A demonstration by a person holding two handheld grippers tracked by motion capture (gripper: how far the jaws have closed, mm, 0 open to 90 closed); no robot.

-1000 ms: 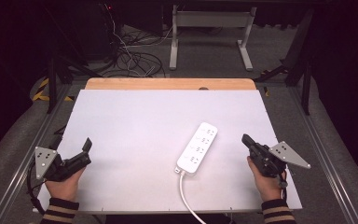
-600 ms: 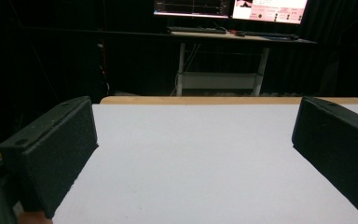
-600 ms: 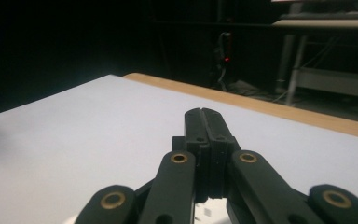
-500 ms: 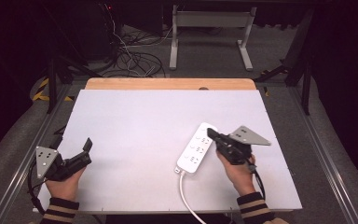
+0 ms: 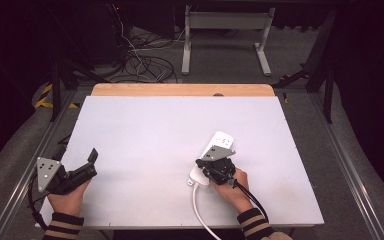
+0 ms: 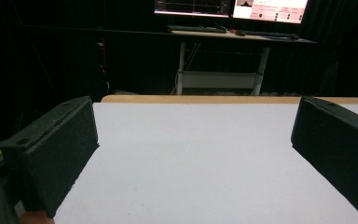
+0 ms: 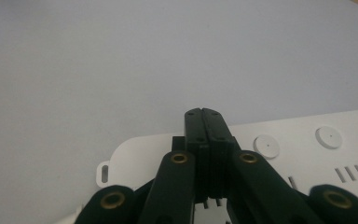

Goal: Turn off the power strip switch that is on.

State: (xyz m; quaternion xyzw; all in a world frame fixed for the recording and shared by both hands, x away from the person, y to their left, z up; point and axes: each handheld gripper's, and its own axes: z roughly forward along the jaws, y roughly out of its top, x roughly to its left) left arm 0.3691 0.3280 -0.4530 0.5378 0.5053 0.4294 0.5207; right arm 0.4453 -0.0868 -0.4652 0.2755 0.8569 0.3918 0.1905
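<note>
From my seat, nearest the table's front edge at about seven o'clock, my left gripper (image 5: pixel 91 162) sits low over the white table top (image 5: pixel 155 130), held in my left hand (image 5: pixel 67 197). Its jaws stand wide apart; in the left gripper view (image 6: pixel 193 154) they frame bare white surface and clasp nothing. Its grey three-cornered plate (image 5: pixel 46 172) faces up on the outer side.

At about five o'clock, my right hand (image 5: pixel 232 187) holds the right gripper (image 5: pixel 200 164) down over the near end of the white power strip (image 5: pixel 220 142). In the right gripper view (image 7: pixel 203 116) the two black jaws are pressed flat together with no gap, gripping nothing, and their tips lie over the strip's (image 7: pixel 307 149) rounded end, beside its round buttons. I cannot tell whether the tips actually touch the plastic. A small mounting tab (image 7: pixel 103 173) sticks out of that end of the strip.

The strip lies right of centre, angled from near-left toward one o'clock, its far end poking out beyond the gripper's grey plate. Its white cord (image 5: pixel 200 212) runs from the near end toward six o'clock and off the front edge.

Farther off, at twelve o'clock, a wooden strip (image 5: pixel 180 90) borders the table's far side. Beyond it there are loose cables (image 5: pixel 140 60) on the floor and the legs of a desk (image 5: pixel 225 45). In the left gripper view, lit monitors (image 6: pixel 230 7) sit on that desk.
</note>
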